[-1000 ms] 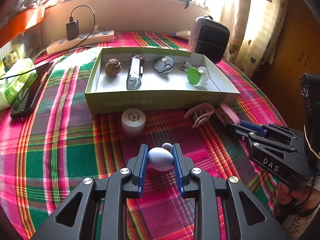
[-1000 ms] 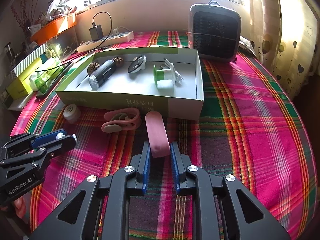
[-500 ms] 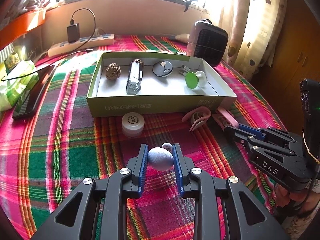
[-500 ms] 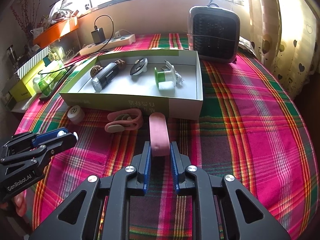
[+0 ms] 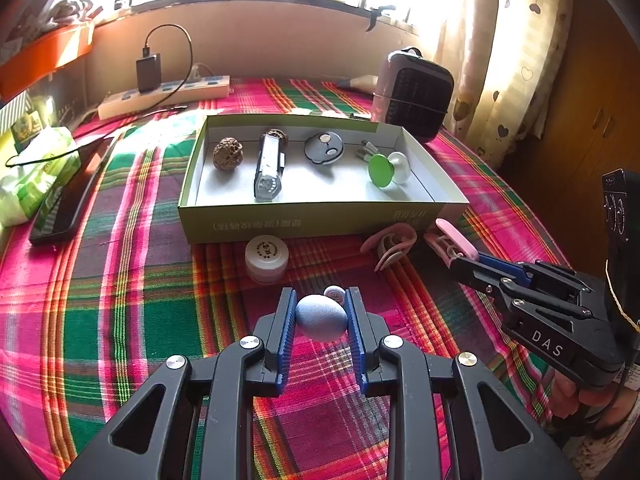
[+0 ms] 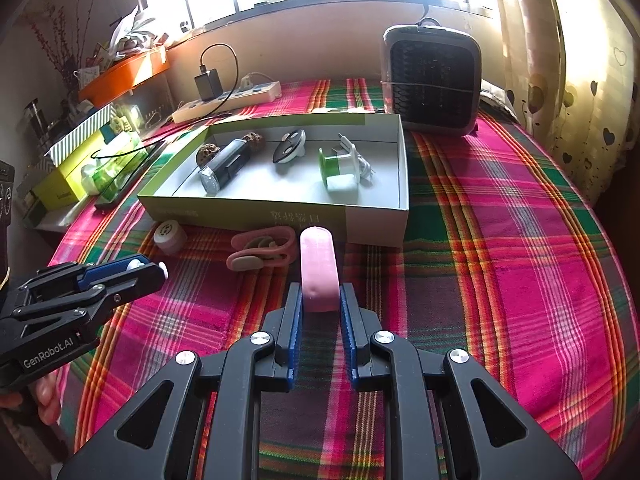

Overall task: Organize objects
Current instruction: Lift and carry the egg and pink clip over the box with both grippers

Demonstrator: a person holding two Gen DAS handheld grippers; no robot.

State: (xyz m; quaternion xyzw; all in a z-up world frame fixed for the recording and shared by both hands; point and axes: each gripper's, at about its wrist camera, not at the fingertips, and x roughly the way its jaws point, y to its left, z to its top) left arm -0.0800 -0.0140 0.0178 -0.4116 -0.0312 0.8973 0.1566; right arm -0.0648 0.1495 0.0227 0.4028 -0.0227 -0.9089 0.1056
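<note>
My left gripper [image 5: 321, 316] is shut on a pale blue egg-shaped object [image 5: 321, 318], held above the plaid cloth in front of the green box [image 5: 312, 222]. My right gripper [image 6: 319, 300] is shut on a pink oblong case [image 6: 318, 272], its far end near the box's front wall [image 6: 280, 216]. The box holds a walnut [image 5: 227, 153], a silver cylinder [image 5: 269, 168], a dark round disc [image 5: 324, 148] and a green-and-white spool [image 5: 382, 170]. A white round jar [image 5: 267, 256] and a pink clip [image 5: 390, 242] lie on the cloth before the box.
A small heater [image 6: 432, 80] stands behind the box on the right. A power strip with charger [image 5: 164, 94] lies at the back. A black phone [image 5: 68, 200] and green packets [image 5: 32, 176] are at the left. A curtain hangs at the right.
Both grippers have lifted and drawn back a little from the box, each keeping its object. The box looks farther away in both views.
</note>
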